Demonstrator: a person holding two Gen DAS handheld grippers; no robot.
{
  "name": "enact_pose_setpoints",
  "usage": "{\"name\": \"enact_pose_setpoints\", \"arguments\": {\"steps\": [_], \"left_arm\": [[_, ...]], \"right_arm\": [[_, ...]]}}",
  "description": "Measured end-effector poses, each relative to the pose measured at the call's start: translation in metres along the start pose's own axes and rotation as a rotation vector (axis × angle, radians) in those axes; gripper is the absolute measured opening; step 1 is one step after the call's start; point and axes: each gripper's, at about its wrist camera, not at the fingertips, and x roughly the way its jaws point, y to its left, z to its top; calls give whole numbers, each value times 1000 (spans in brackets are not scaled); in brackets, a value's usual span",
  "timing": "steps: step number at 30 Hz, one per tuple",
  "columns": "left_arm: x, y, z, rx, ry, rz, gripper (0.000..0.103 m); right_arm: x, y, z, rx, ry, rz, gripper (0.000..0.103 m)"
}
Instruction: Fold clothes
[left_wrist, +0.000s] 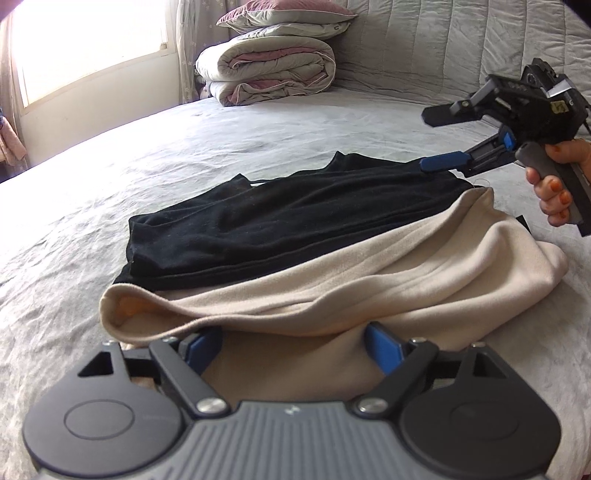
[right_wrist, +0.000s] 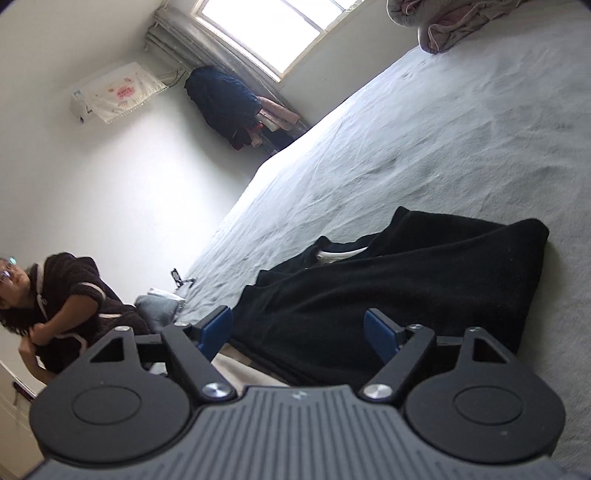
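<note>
A black garment with a beige lining lies partly folded on the grey bed sheet. The black outer side faces up at the back, and the beige lining is rolled over toward me at the front. My left gripper is open at the near beige edge, its blue pads apart with cloth between them. My right gripper is open at the far right corner of the black cloth, lower blue finger touching it. In the right wrist view the open gripper is over black cloth.
A folded duvet with two pillows on top sits at the head of the bed. A window is on the left wall. A person sits beside the bed, with clothes hanging on a rack behind.
</note>
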Motion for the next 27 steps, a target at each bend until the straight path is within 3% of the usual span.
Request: {"name": "enact_pose_setpoints", "arguments": {"steps": [2, 5, 8, 12, 24, 27], "left_arm": [[1, 0, 2, -6, -10, 10, 86], [4, 2, 3, -22, -23, 33, 86], [6, 4, 4, -41, -27, 55, 86], [6, 6, 3, -51, -25, 63, 86], [4, 3, 3, -42, -39, 48, 85], [5, 3, 3, -41, -40, 48, 85]], "right_arm": [[0, 15, -3, -28, 42, 81, 82], [10, 44, -16, -131, 197, 104, 82], [20, 49, -31, -211, 313, 47, 82], [20, 32, -42, -174, 381, -4, 81], [34, 18, -28, -168, 192, 23, 81], [31, 13, -17, -171, 123, -19, 81]]}}
